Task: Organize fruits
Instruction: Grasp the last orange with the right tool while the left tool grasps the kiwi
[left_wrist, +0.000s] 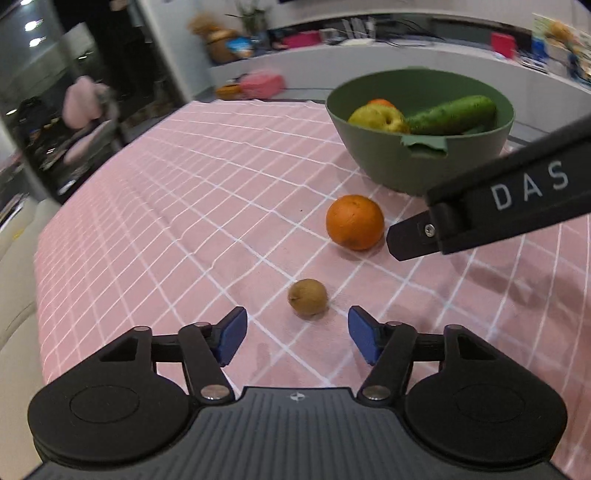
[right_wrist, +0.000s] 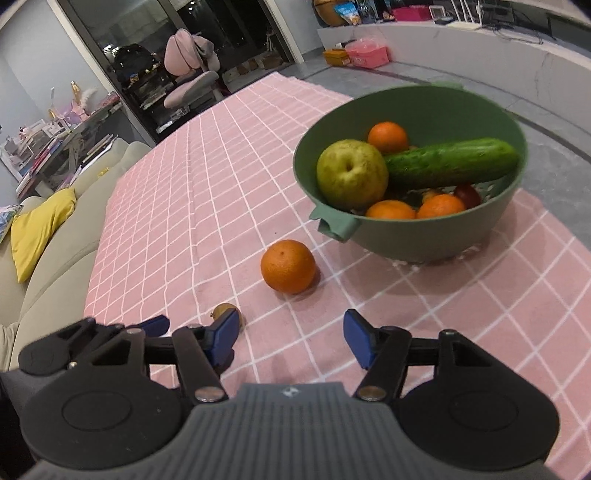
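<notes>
Desk (right_wrist: 207, 192): covered by a pink cloth with a white grid, creased in places.

Left gripper (left_wrist: 297, 334): blue-padded fingers (left_wrist: 232, 336) parted, nothing between them. A small brown fruit (left_wrist: 307, 297) lies on the cloth just ahead of the gap.

Right gripper (right_wrist: 291, 338): fingers (right_wrist: 356, 338) parted, holding nothing. An orange (right_wrist: 288, 266) lies on the cloth ahead of them; the brown fruit is half hidden behind its left finger.

Green bowl (right_wrist: 424, 236): beyond the orange, to the right of both grippers. Contents: cucumber (right_wrist: 452, 161), yellow-green pear (right_wrist: 351, 173), several small oranges (right_wrist: 388, 136), one dark red fruit.

Room: beige sofa (right_wrist: 55, 258) with yellow cushion (right_wrist: 40, 229) left of the desk; pink chair (right_wrist: 188, 74) before dark glass doors; curved white counter with clutter beyond the bowl.
</notes>
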